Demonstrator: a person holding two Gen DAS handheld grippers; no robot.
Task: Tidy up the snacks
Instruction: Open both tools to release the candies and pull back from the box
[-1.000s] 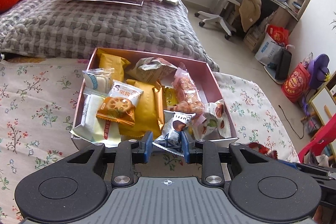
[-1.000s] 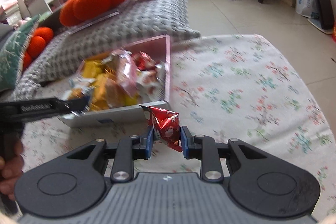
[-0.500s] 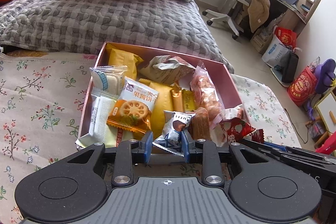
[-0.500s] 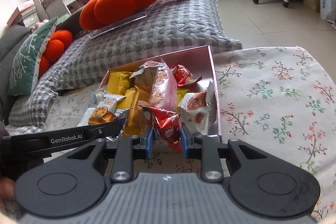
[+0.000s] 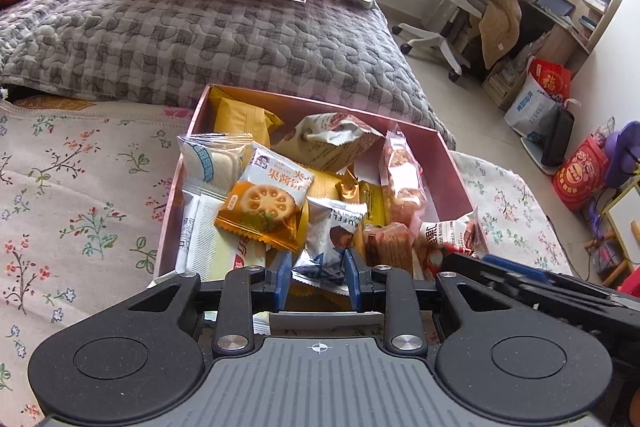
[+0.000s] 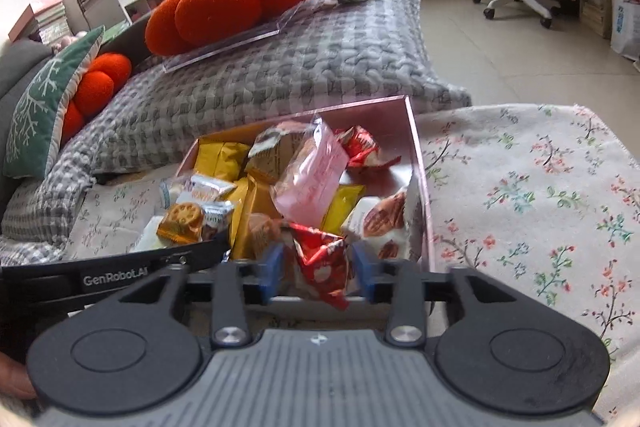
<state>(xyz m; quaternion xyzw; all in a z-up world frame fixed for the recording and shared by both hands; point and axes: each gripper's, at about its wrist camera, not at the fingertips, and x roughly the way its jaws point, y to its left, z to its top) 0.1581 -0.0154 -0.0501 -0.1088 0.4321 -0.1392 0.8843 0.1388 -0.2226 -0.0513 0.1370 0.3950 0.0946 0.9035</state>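
Fingers of the left gripper (image 5: 318, 277), in the left wrist view, stand narrowly apart and pinch the lower edge of a silver-blue truffle packet (image 5: 330, 241); this packet stands just ahead of the pads, over the near wall of the pink box (image 5: 450, 167), with the orange lotus-biscuit packet (image 5: 262, 209) to the left of the fingers and a red nut packet (image 5: 448, 239) to their right. Across the right wrist view, the right gripper (image 6: 318, 273) has just been opening: its blue pads (image 6: 272, 267) stand clear on both sides of the red packet (image 6: 322, 263), which sits between them, its lower corner hanging over the box's near edge. Beyond the fingers lie the pink transparent bag (image 6: 310, 175) and yellow packets (image 6: 222, 157). To finish this placement well, the right fingers probably should spread fully before drawing back, so the wrapper is not dragged out, and the left packet should go into a free spot ahead of the fingers before it is let go.
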